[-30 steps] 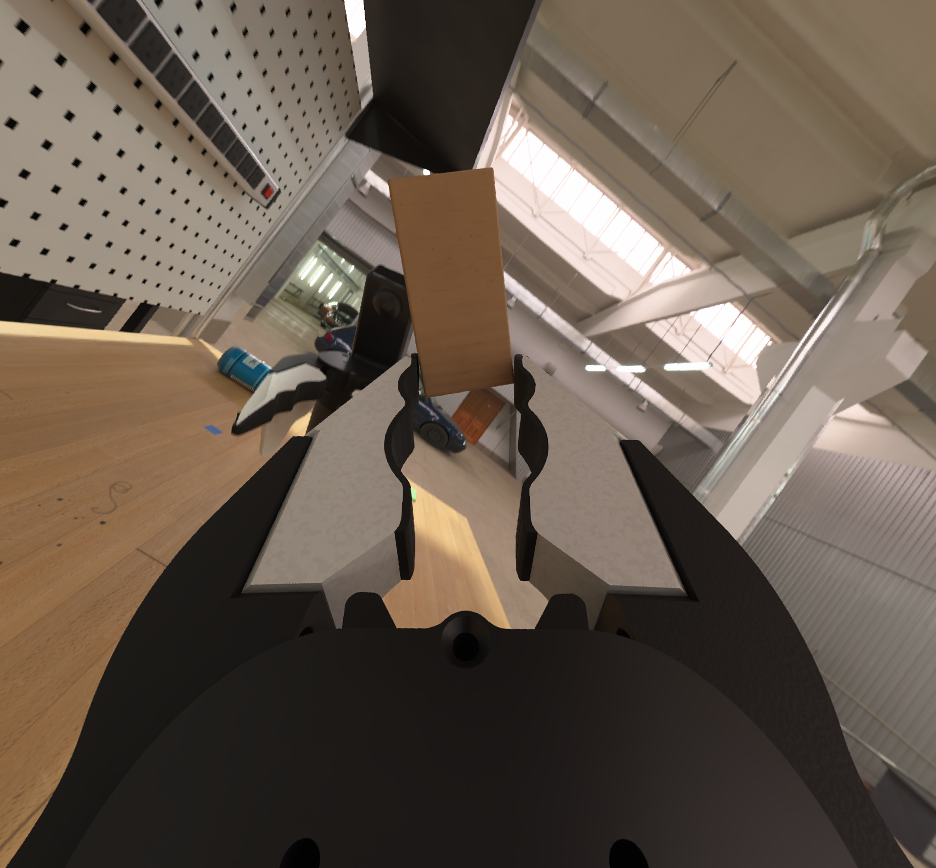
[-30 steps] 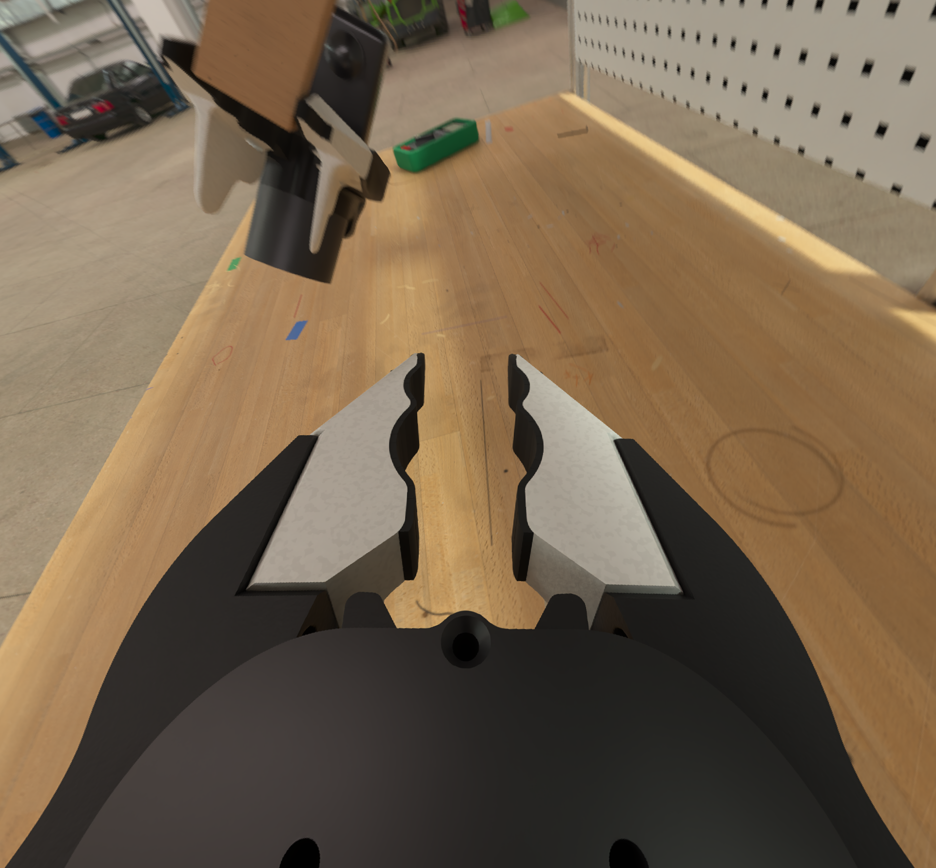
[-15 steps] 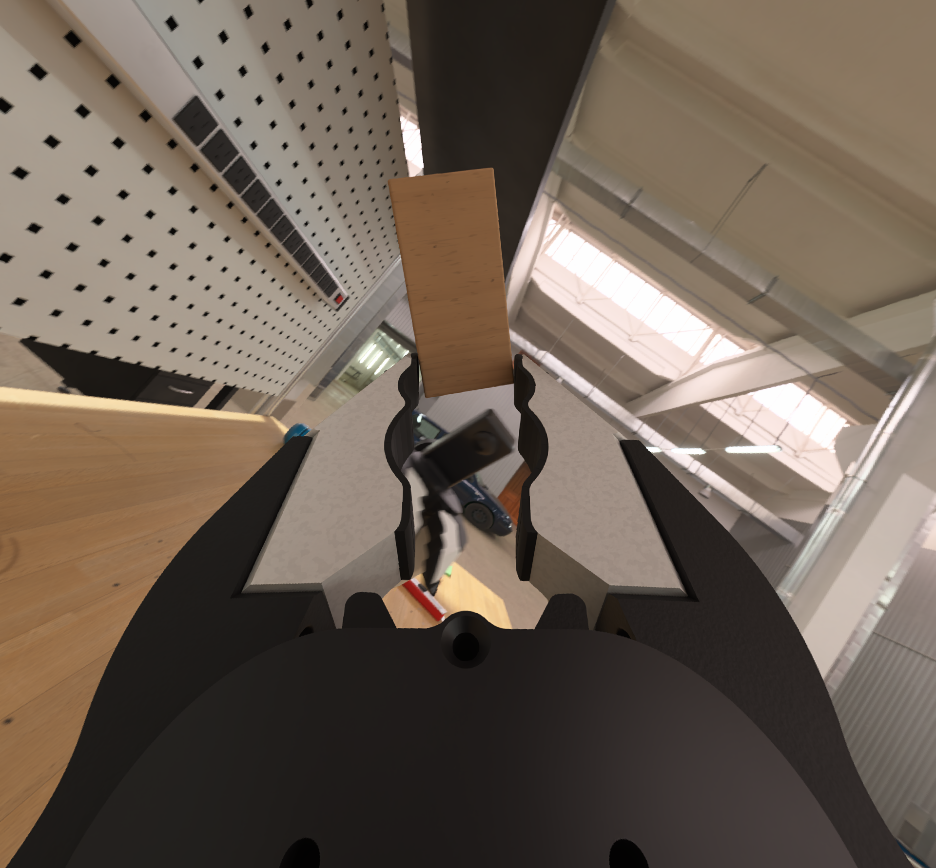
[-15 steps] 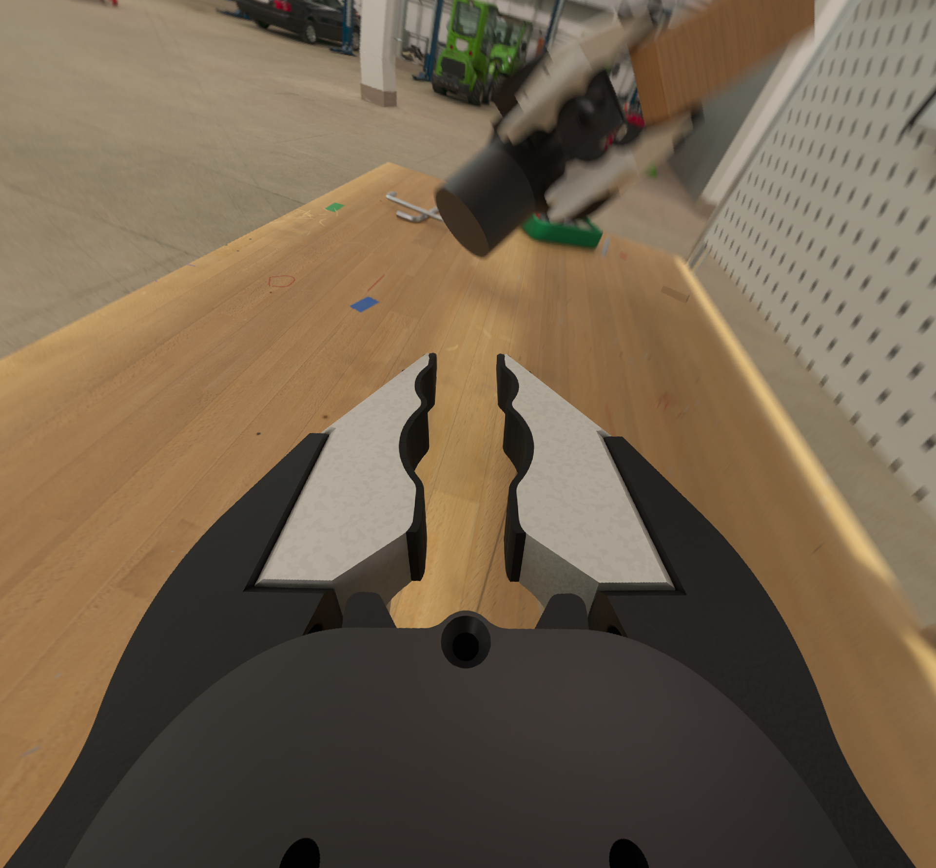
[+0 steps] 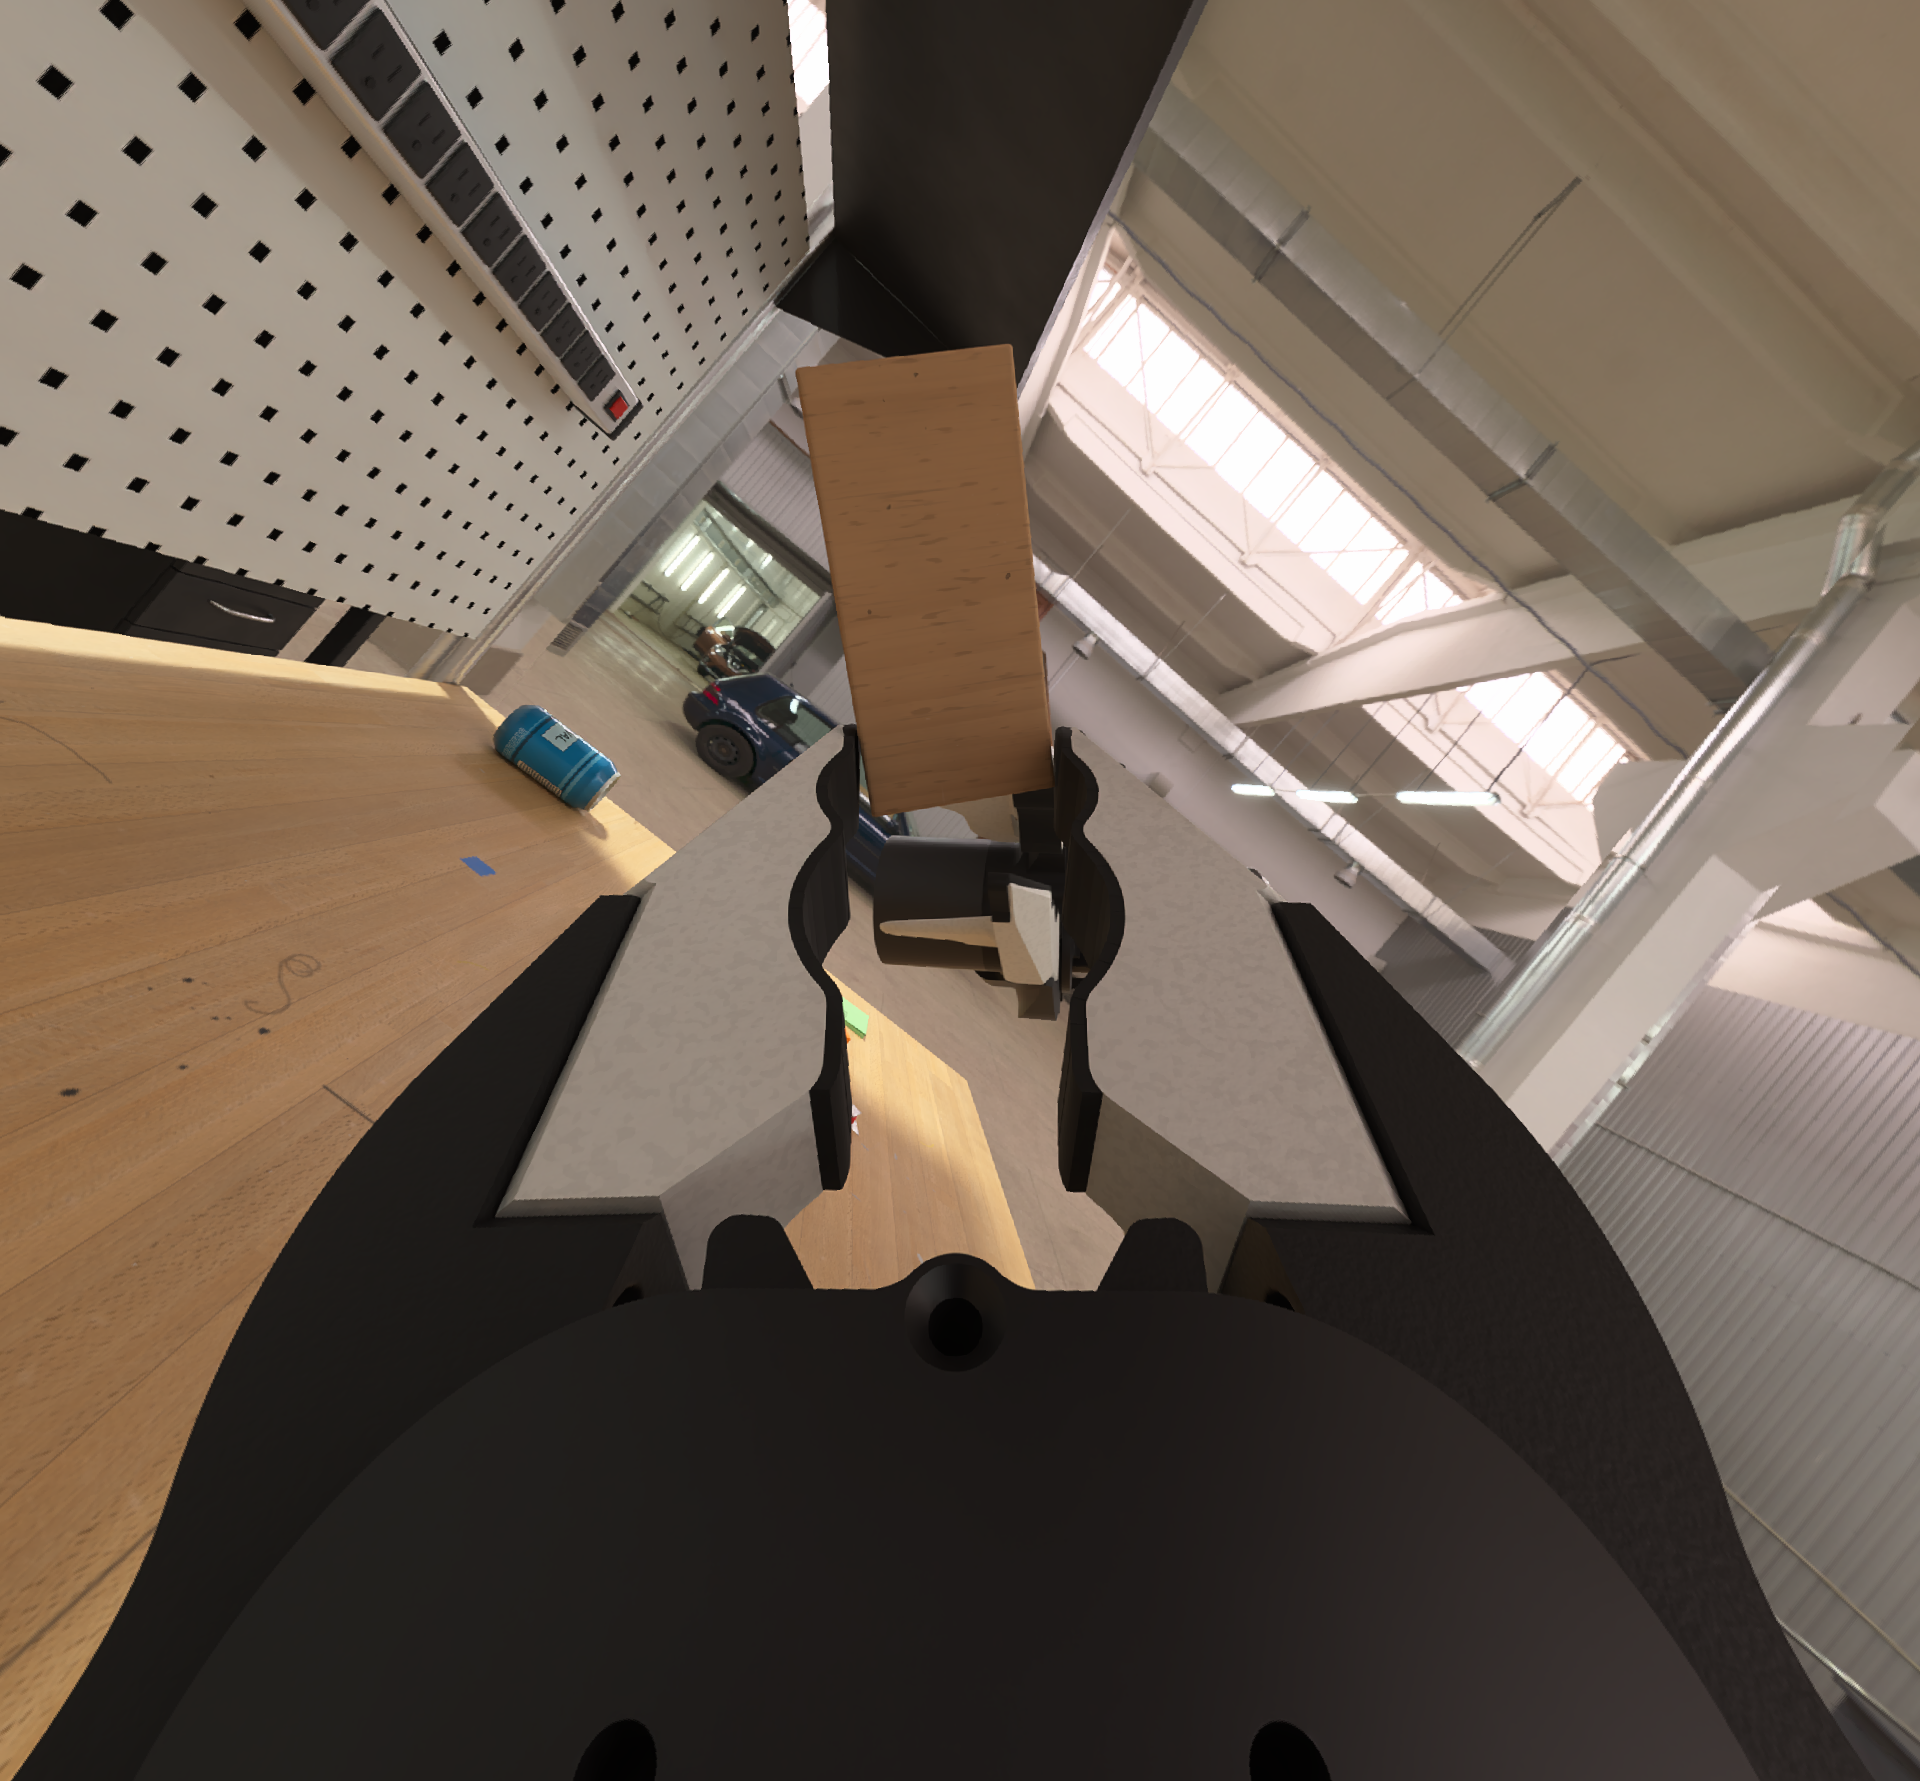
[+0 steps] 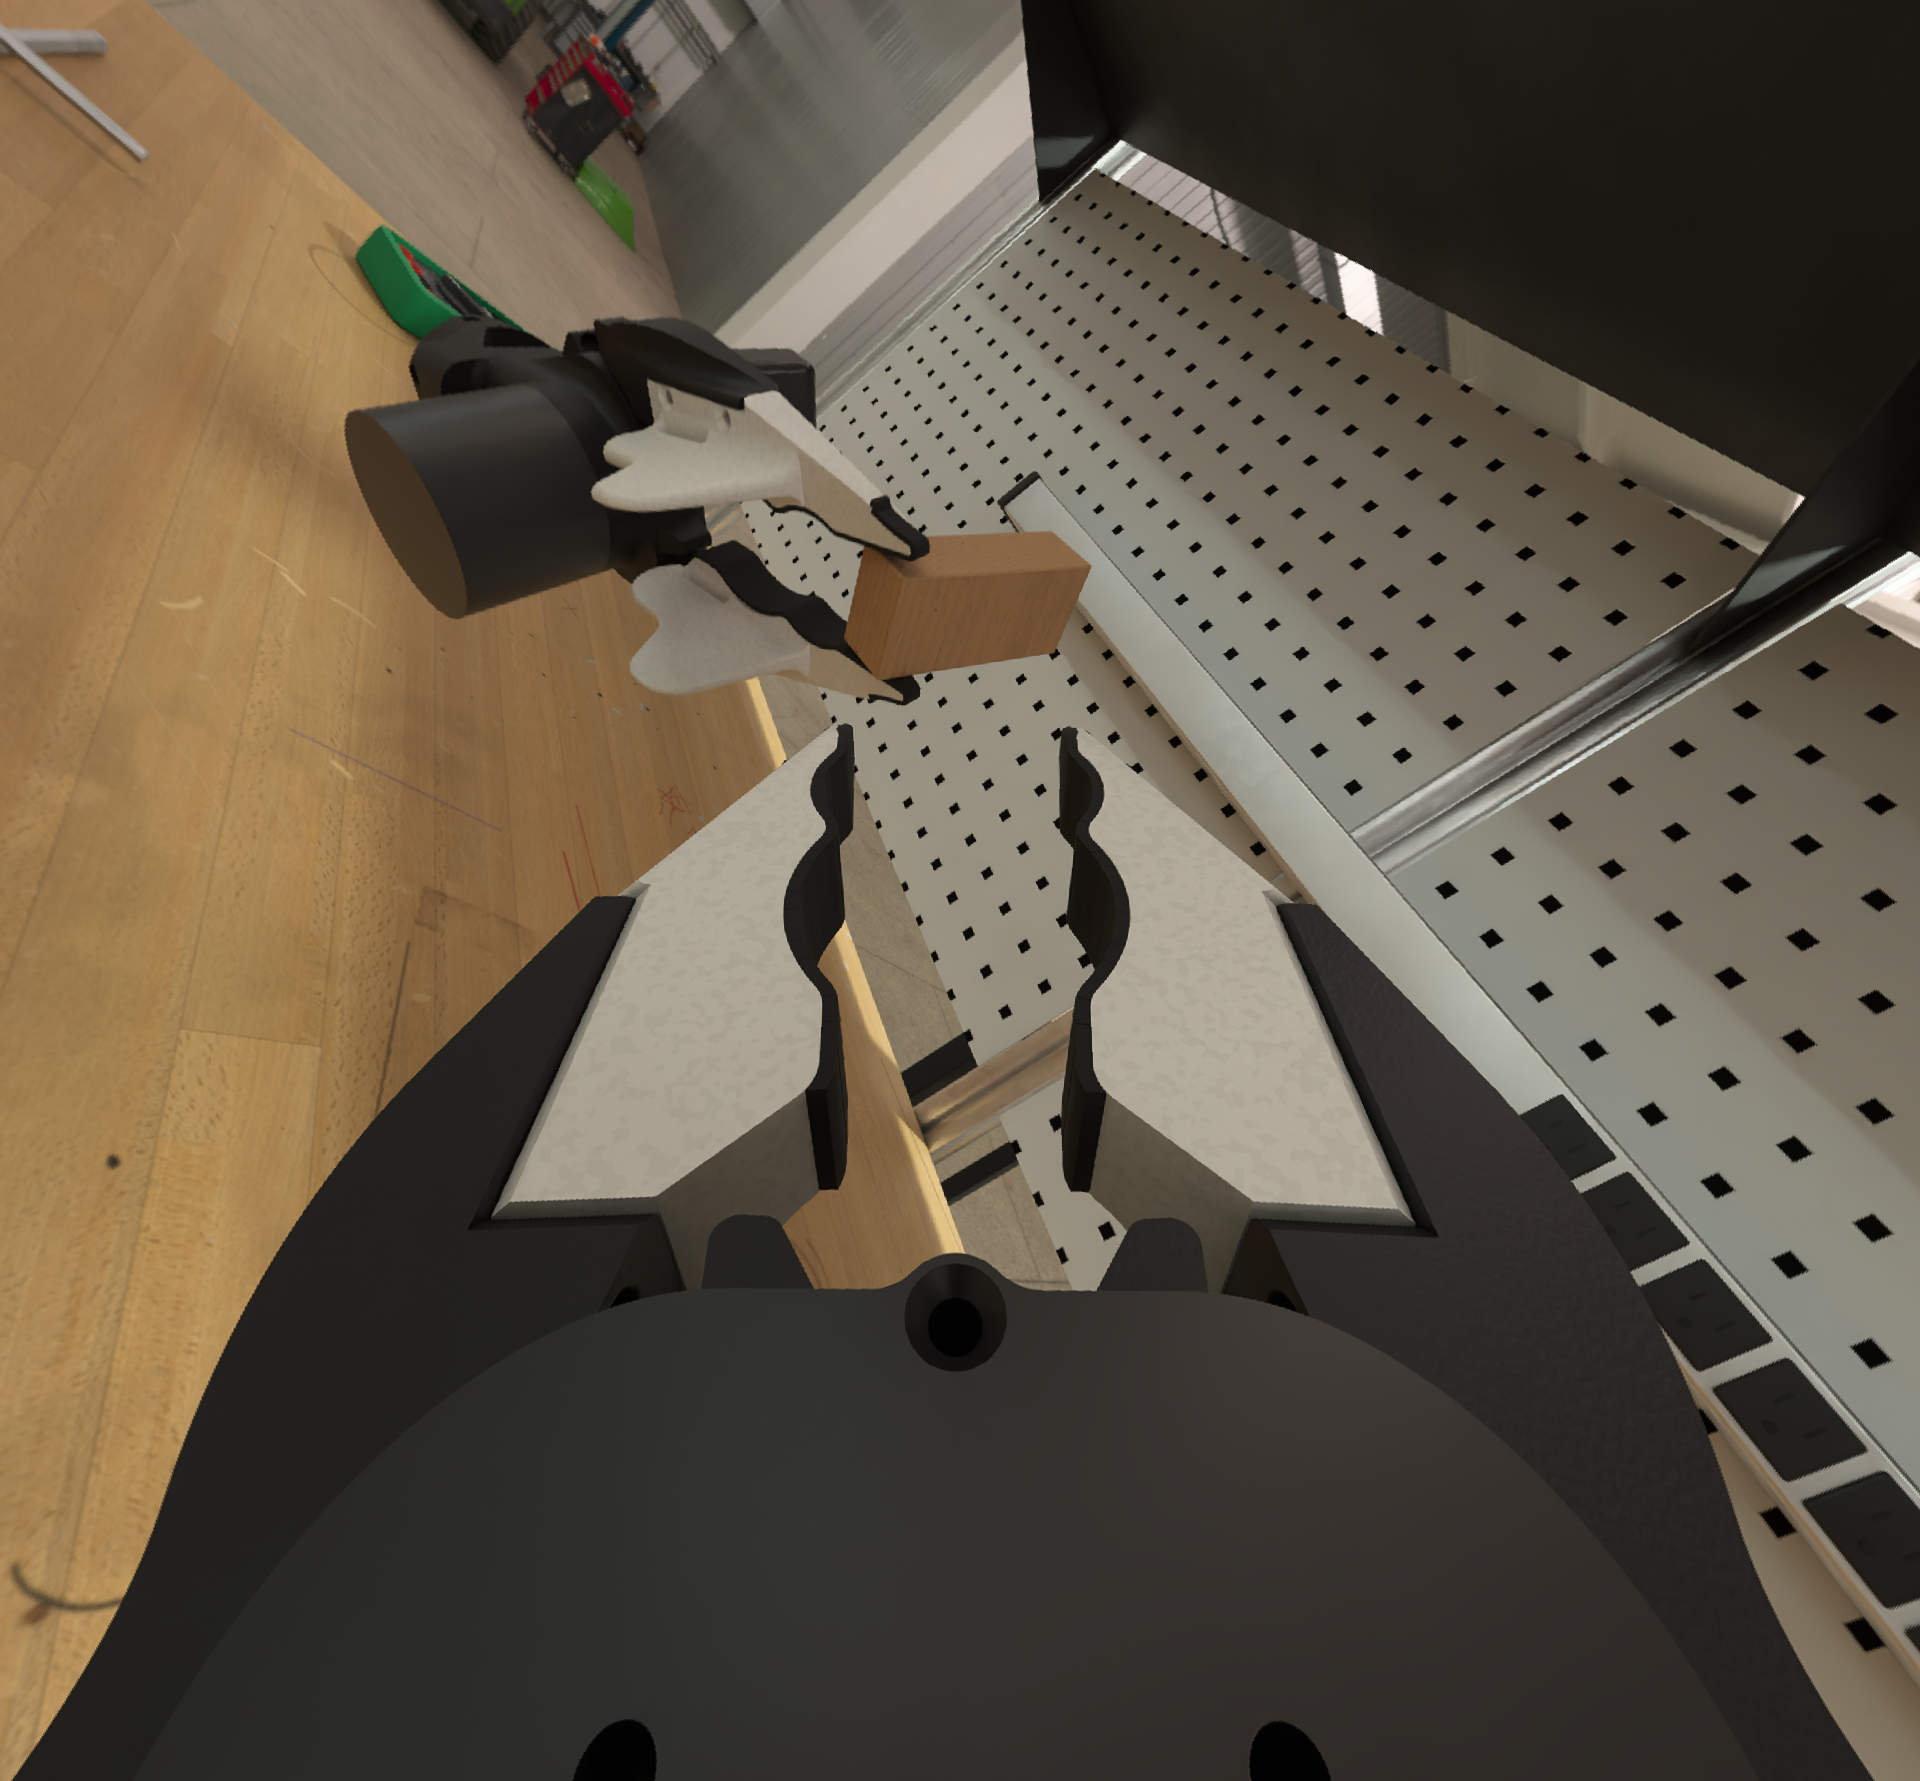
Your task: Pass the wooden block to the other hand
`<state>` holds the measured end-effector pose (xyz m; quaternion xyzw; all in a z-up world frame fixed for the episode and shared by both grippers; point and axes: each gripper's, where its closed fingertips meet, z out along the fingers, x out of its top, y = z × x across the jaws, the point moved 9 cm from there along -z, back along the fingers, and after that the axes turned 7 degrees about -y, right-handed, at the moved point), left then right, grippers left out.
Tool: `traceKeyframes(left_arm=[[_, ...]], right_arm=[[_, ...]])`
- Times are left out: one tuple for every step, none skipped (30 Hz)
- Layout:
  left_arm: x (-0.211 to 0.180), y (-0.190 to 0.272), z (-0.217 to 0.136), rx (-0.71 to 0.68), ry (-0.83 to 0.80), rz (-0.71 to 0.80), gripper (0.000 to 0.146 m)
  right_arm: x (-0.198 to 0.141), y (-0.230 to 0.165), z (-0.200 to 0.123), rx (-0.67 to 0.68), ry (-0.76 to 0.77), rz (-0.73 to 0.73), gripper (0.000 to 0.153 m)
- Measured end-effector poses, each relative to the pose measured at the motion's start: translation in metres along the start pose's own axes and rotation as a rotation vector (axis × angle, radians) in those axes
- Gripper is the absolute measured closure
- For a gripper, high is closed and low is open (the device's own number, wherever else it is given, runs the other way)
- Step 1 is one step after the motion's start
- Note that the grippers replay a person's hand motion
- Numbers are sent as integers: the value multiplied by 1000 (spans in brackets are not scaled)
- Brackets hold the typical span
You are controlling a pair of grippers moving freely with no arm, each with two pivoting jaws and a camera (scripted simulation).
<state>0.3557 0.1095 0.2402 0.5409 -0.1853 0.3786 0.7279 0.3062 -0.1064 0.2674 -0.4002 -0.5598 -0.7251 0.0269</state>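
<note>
Two fingertips of the left gripper [image 5: 954, 755] clamp the block [image 5: 930, 578] at its near end. Right gripper [image 6: 954, 755] hangs spread and empty beside it.

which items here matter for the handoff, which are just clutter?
In play:
wooden block, clamped at one end in the left gripper
right gripper, jaws open, empty, just short of the block

Lying about:
blue can on its side on the workbench
green case at the bench's far end
power strip on the pegboard
</note>
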Motion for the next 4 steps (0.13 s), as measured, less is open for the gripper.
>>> traceKeyframes(left_arm=[[0, 0, 0, 1, 0, 1, 109], [0, 0, -1, 0, 6, -3, 109], [1, 0, -2, -3, 14, -9, 109], [2, -1, -4, -7, 24, -15, 109]], right_arm=[[1, 1, -2, 2, 7, 8, 113], [4, 0, -4, 14, 40, 8, 113], [8, -3, -8, 42, 99, -9, 114], [12, -6, -12, 93, 164, -38, 117]])
